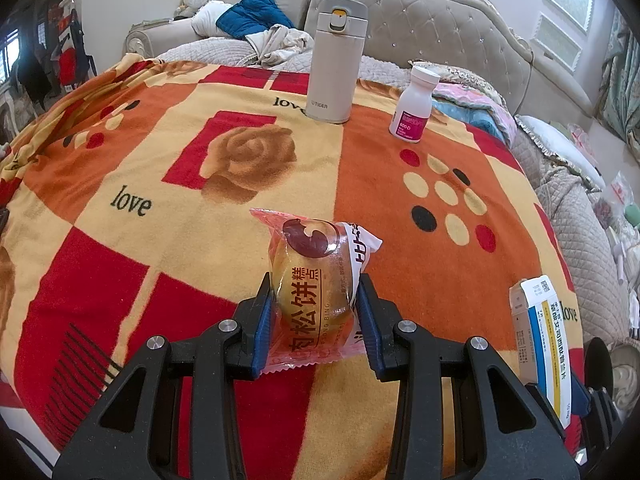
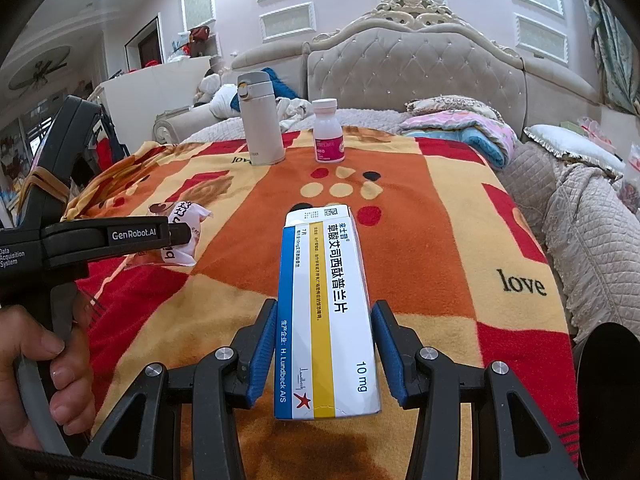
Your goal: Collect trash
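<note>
My left gripper (image 1: 316, 300) is shut on a wrapped pastry packet (image 1: 312, 280), pink and clear with a yellow cake inside, held above the patterned blanket (image 1: 160, 220). My right gripper (image 2: 326, 320) is shut on a white, blue and yellow medicine box (image 2: 326, 312), also held above the blanket. The box shows at the right edge of the left wrist view (image 1: 540, 344). The left gripper and its packet (image 2: 182, 232) show at the left of the right wrist view.
A beige thermos (image 1: 336, 60) and a white pill bottle with a pink label (image 1: 414, 104) stand at the blanket's far side. Behind them are a tufted headboard (image 2: 416, 68), bedding and pillows (image 2: 460, 124). A quilted cover (image 2: 592, 220) lies to the right.
</note>
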The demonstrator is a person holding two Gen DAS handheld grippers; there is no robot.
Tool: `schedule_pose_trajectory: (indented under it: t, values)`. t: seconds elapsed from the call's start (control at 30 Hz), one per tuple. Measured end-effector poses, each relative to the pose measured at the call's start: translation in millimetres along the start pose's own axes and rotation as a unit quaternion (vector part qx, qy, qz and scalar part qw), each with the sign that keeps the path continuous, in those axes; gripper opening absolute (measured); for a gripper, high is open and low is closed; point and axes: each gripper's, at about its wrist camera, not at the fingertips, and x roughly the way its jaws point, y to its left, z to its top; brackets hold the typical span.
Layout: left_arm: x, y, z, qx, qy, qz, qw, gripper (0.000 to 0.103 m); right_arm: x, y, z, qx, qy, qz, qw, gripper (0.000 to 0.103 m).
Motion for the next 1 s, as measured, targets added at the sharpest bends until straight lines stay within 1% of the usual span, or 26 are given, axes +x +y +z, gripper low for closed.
schedule_pose_trajectory:
  t: [1.0]
  values:
    - [-0.1, 0.6, 0.6, 0.000, 0.000, 0.000, 1.0000, 0.036, -1.2, -1.0, 0.2, 0.000, -0.001, 0.001, 1.000, 0.045]
